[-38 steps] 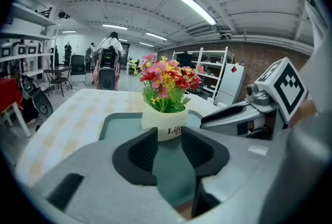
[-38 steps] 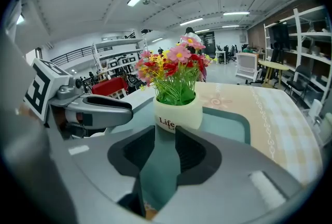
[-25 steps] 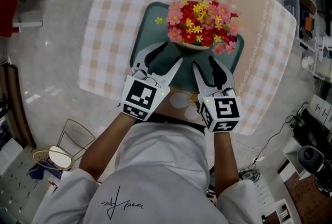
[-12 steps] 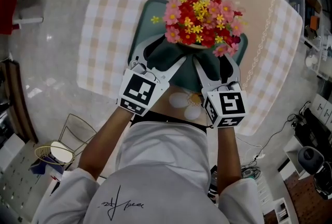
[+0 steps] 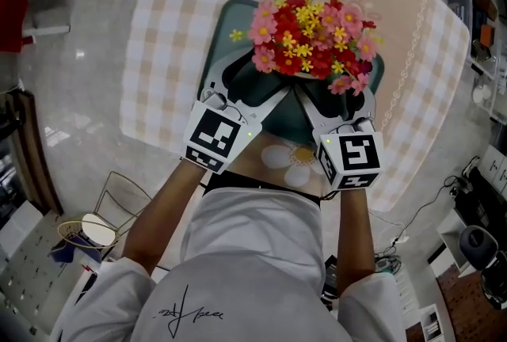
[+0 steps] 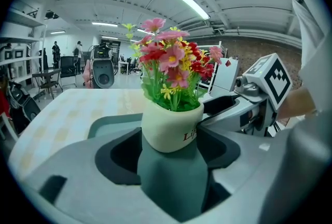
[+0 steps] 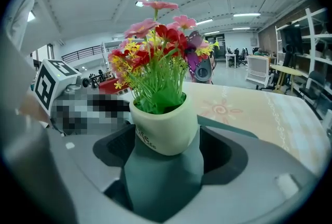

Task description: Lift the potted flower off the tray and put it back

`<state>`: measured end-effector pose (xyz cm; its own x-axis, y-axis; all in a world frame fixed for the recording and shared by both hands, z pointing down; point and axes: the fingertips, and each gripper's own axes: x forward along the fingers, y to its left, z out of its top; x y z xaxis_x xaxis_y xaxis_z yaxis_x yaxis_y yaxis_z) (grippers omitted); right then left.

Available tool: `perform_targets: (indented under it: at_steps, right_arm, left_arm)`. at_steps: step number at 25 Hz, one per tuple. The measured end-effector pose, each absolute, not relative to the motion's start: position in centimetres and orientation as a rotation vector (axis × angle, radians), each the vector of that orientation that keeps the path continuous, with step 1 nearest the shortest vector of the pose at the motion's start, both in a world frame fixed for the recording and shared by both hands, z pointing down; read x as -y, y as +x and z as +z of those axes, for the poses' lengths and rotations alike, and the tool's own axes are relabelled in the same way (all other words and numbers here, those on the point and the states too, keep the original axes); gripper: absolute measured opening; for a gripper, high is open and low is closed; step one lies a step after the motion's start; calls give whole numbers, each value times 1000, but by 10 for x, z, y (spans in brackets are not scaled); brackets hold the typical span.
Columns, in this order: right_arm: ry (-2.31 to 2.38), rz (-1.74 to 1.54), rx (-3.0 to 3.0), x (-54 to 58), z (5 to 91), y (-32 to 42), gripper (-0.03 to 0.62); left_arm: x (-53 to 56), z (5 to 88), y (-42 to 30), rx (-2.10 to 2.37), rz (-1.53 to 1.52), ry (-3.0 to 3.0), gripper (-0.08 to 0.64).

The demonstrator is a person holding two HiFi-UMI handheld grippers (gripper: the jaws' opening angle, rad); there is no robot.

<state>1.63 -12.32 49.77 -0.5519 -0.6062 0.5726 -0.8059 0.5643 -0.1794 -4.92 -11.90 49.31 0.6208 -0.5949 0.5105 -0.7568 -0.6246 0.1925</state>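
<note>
Flanking the potted flower [image 5: 313, 32], fingers [image 5: 268, 103] just opened wide.

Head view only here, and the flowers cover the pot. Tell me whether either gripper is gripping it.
Observer: No. The left gripper view shows the left gripper with its jaws apart, clear of the pot on both sides. They have just been opening.
Operator: Report the right one.
Observer: The right gripper is open too and has also just been opening. The pot sits in the gap between its jaws, untouched.
Operator: Confirm the pot is down.
Observer: It stands upright and looks to be resting on the tray.
</note>
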Motion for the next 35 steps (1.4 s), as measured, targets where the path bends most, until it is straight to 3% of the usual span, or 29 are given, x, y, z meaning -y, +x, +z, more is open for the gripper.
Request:
perform_targets:
  at_steps: [10,35]
  right_arm:
    - [1092,558,2378,131,502,18,407]
    - [885,397,2479,136,505,7,383]
  left_arm:
    - [129,497,-47,1003,610,2529,377]
    - [136,500,-36,787,653,2715,350]
